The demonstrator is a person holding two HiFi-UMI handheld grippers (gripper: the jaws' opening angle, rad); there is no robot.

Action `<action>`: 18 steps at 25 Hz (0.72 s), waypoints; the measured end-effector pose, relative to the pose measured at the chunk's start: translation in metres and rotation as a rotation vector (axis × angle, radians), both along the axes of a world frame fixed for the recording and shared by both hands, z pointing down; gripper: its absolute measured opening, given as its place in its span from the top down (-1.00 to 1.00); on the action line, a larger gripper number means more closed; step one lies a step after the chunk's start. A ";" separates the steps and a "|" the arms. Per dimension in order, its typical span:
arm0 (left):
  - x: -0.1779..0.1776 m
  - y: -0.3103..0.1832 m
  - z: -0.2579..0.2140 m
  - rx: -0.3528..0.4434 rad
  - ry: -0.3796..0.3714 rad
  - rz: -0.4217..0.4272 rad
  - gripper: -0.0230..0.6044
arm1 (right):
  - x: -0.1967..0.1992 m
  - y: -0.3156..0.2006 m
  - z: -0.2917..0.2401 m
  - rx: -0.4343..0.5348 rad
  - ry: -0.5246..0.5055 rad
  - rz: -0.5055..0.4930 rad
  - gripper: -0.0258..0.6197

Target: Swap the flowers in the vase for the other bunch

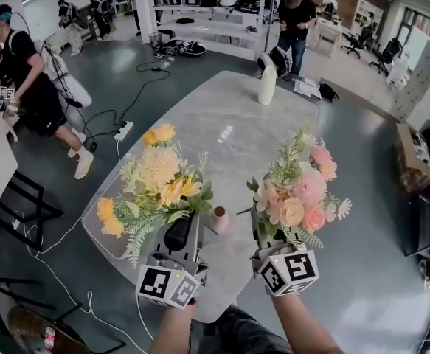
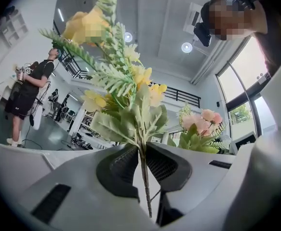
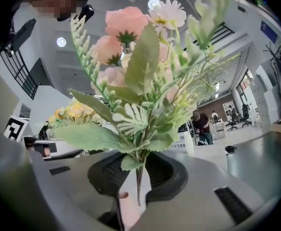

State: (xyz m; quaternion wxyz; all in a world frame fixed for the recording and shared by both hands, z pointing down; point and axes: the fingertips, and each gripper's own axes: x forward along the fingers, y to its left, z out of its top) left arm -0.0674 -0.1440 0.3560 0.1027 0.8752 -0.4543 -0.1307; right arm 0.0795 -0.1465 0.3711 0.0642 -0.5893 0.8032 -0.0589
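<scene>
Left gripper (image 2: pixel 142 162) pinches the yellow artificial flower bunch (image 1: pixel 159 172), right gripper (image 3: pixel 138 172) the pink bunch (image 1: pixel 297 190), both over the near edge of the marble table (image 1: pixel 229 131), where a misaimed stem could topple the small pink vase (image 1: pixel 220 218).

Vase (image 1: pixel 220 218) between yellow bunch (image 1: pixel 158 179), pink bunch (image 1: pixel 297 190)

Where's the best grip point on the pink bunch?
The bare stems below the lowest leaves, pinched from the sides, as the right gripper holds the pink bunch now: stems are narrow and bundled, the blooms wide and soft.
</scene>
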 end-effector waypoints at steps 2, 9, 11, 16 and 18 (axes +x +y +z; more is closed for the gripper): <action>0.003 -0.008 -0.003 0.009 0.002 0.000 0.75 | 0.002 -0.003 0.003 -0.009 0.001 -0.002 0.64; 0.001 -0.023 -0.003 0.008 0.008 -0.014 0.75 | 0.001 -0.009 0.010 -0.032 -0.004 -0.013 0.64; -0.002 -0.036 -0.008 0.005 0.012 -0.016 0.75 | -0.004 -0.019 0.007 -0.039 -0.005 -0.016 0.64; -0.004 -0.050 0.002 0.000 0.007 -0.019 0.75 | -0.010 -0.027 0.014 -0.049 -0.008 -0.027 0.64; -0.001 -0.052 0.007 -0.003 0.000 -0.021 0.75 | -0.009 -0.027 0.016 -0.052 -0.009 -0.033 0.64</action>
